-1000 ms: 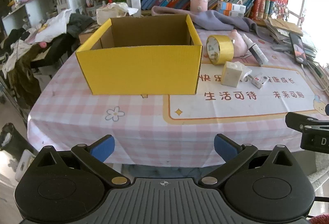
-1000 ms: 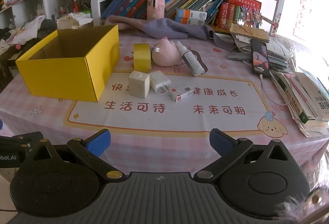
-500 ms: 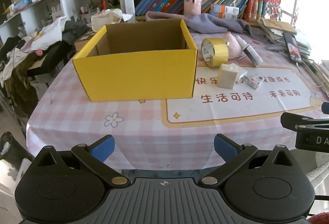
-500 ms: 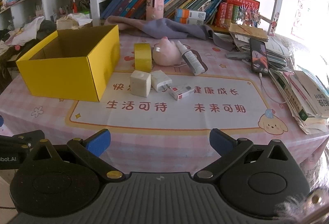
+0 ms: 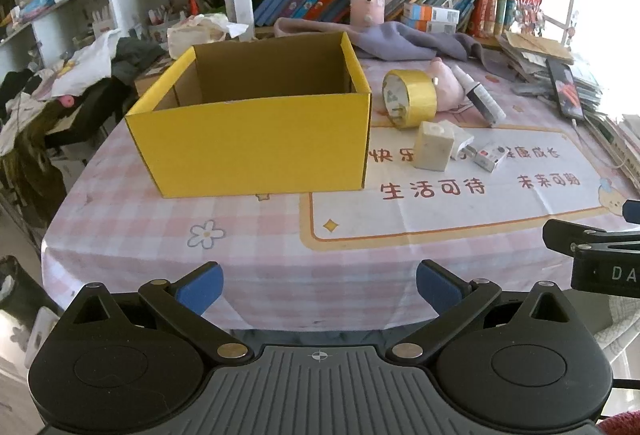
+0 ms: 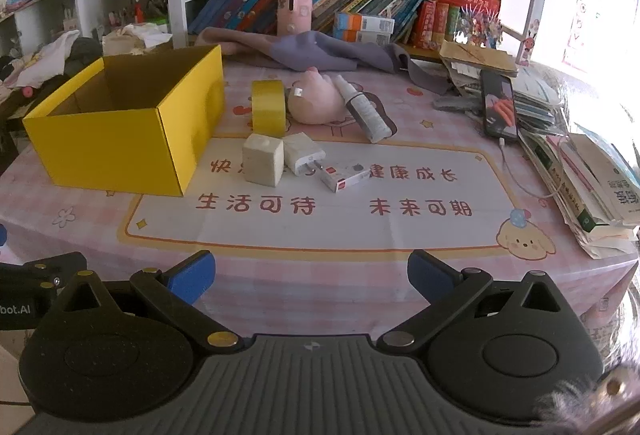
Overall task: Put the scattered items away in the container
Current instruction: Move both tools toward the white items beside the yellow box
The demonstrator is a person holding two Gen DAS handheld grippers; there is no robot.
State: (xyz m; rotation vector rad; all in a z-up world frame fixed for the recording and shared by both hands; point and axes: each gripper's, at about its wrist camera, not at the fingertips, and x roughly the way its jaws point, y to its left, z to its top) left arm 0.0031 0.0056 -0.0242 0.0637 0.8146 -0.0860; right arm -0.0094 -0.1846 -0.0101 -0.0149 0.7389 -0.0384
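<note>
With both your left gripper (image 5: 318, 285) and right gripper (image 6: 310, 275) spread wide and empty, the stiff, probably light cream cube (image 6: 262, 160) sits well ahead of your right fingers, beside the yellow box (image 6: 120, 127); pinch its flat opposite faces squarely.

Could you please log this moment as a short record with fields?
container: yellow box, open top, no items visible inside
beside box: yellow tape roll, cream cube, white charger, small carton, spray bottle, pink plush
left gripper: open, holding nothing
right gripper: open, holding nothing
</note>
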